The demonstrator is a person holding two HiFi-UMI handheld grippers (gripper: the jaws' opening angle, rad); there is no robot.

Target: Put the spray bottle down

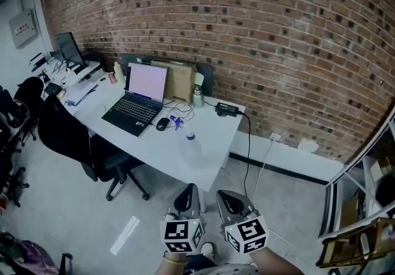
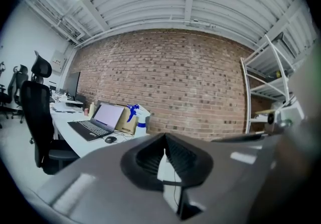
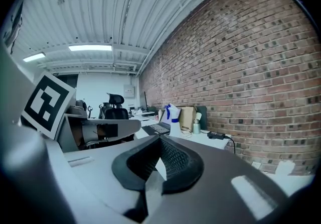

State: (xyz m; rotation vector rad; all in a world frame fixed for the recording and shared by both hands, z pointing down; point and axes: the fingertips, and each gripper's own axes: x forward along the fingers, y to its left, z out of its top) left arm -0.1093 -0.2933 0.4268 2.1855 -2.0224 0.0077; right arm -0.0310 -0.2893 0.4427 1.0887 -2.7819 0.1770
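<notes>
The spray bottle [image 1: 190,147], clear with a blue band and trigger, stands upright near the front edge of the white desk [image 1: 216,138], apart from both grippers. It also appears far off in the left gripper view as the spray bottle [image 2: 139,119], and in the right gripper view as the spray bottle [image 3: 174,120]. My left gripper [image 1: 190,188] and right gripper [image 1: 223,195] sit side by side low in the head view, over the floor in front of the desk. The left gripper [image 2: 164,137] is shut with nothing in it. The right gripper [image 3: 160,141] is likewise shut and empty.
On the desk are an open laptop [image 1: 137,100], a mouse [image 1: 162,123], a cardboard box [image 1: 176,81], a metal flask [image 1: 198,96] and a power adapter [image 1: 226,109] with its cable. A black office chair [image 1: 74,138] stands at the desk's left. A shelf rack [image 1: 364,206] rises at the right.
</notes>
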